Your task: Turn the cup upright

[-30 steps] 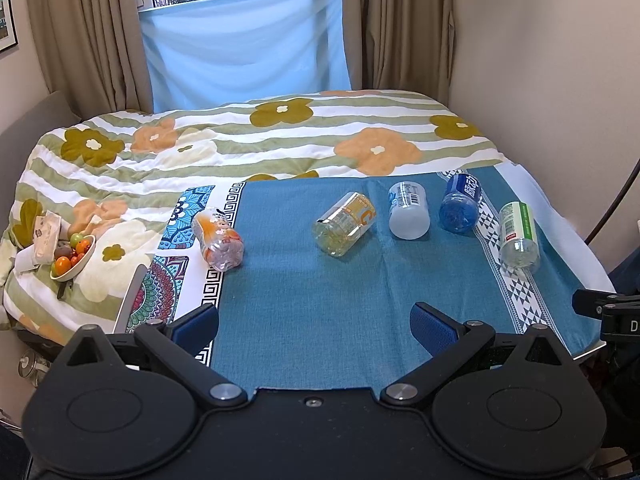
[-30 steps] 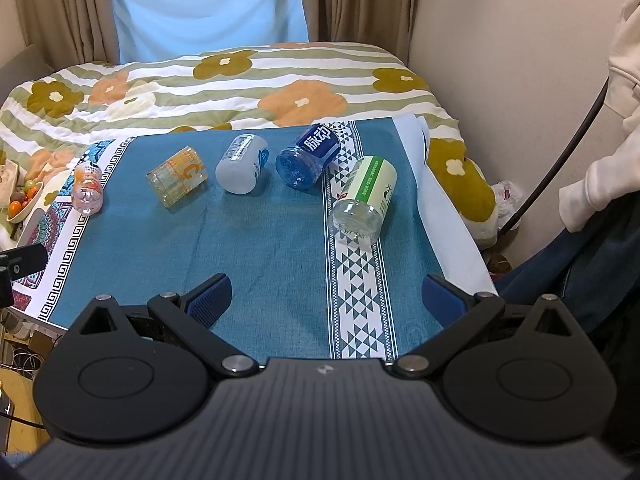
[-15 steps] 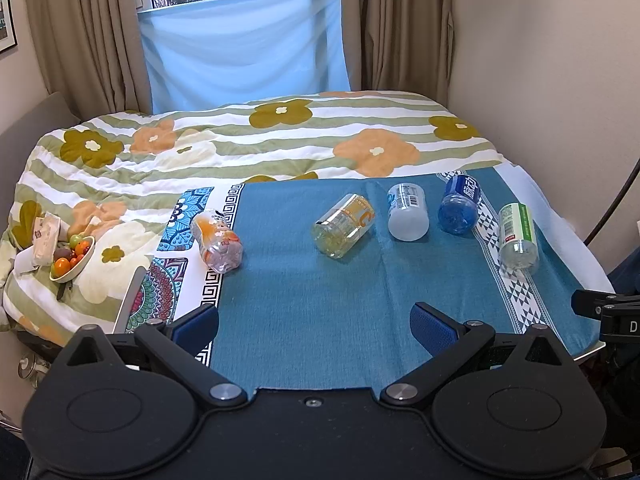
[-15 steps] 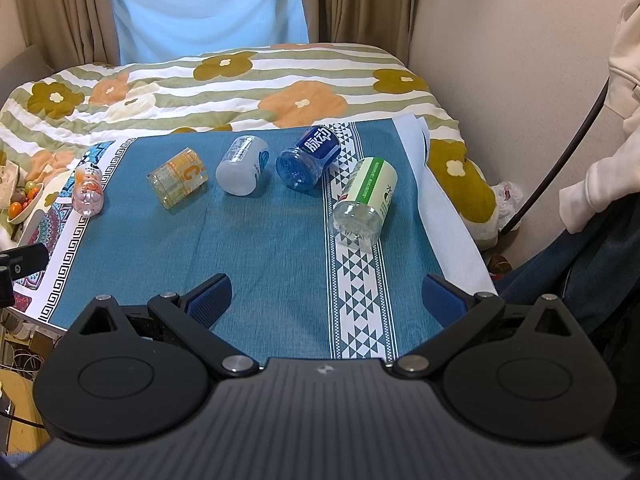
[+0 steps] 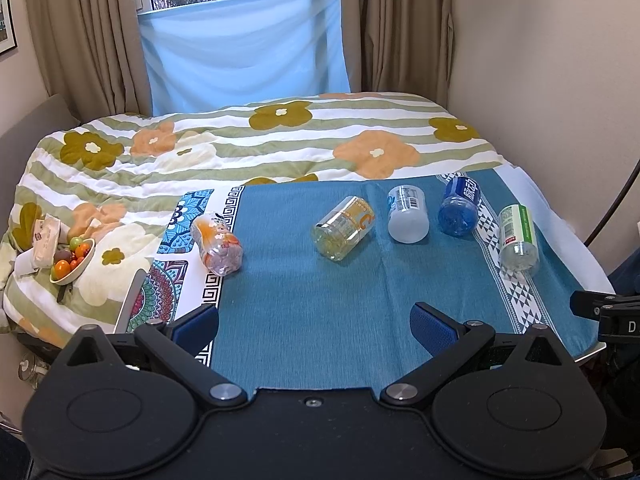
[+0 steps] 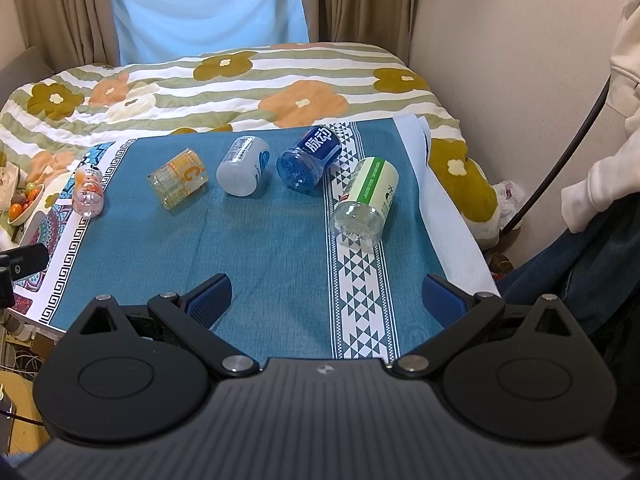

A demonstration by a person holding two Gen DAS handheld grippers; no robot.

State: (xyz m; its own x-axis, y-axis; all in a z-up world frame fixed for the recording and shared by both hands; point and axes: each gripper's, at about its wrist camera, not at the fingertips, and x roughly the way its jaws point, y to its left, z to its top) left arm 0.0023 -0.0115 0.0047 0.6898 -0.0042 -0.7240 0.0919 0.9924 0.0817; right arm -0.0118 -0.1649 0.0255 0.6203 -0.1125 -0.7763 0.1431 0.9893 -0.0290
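Five cups lie on their sides in a loose row across the far half of the teal cloth (image 5: 304, 304): a peach-printed cup (image 5: 217, 243) at about ten o'clock from the left gripper (image 5: 314, 326), lying across the cloth's patterned left border; a clear cup with orange lettering (image 5: 343, 227) near twelve o'clock; a white cup (image 5: 407, 213) just beside it at one o'clock; a blue cup (image 5: 459, 205) next along; and a green-labelled cup (image 5: 517, 236) at two o'clock on the white triangle-patterned stripe. From the right gripper (image 6: 326, 298), the green-labelled cup lies nearest, close to twelve o'clock, its clear end facing the camera. Both claws are released, blue pads spread wide, holding nothing and well short of every cup. Beyond the cloth spreads a flowered quilt (image 5: 256, 148), and at nine o'clock a bowl of fruit (image 5: 72, 260) rests on it.
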